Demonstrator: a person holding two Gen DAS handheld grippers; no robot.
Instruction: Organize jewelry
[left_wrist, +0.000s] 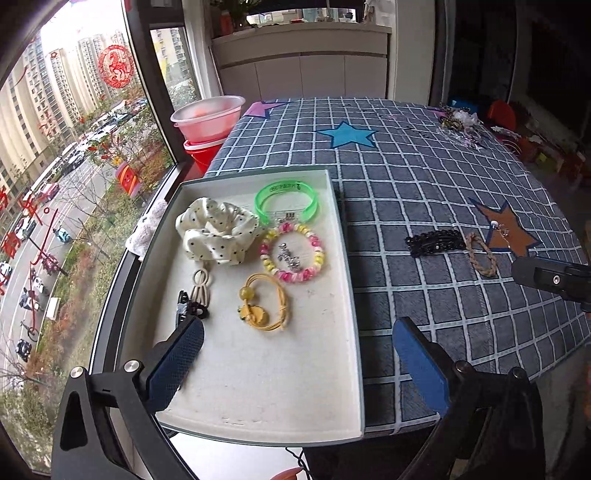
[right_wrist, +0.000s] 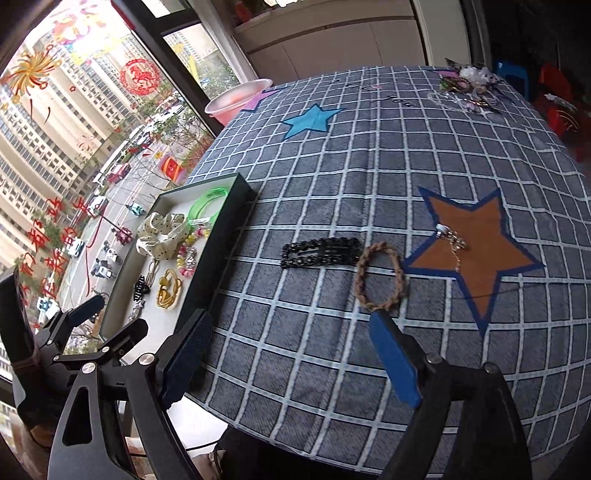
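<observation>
far jewelry pile (right_wrist: 467, 90) too small/blurry to ID, right gripper (left_wrist: 554, 278) cut by edge

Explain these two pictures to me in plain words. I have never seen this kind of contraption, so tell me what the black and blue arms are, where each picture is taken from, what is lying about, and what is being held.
There is no robot here. A person holds a pair of hand tongs in each hand, and each pair carries a wide-angle camera looking forward along its two blue-padded fingers.

One picture looks out from the left tongs, which hang open over a shallow tray. In the tray lie a dotted scrunchie, a green bangle, a pink and yellow bead bracelet, a yellow hair tie and a black claw clip.

The other picture looks out from the right tongs, open over the checked tablecloth. Still outside the tray are a black hair clip, a braided brown bracelet and a small chain on a brown star.

Neither pair holds anything.
</observation>
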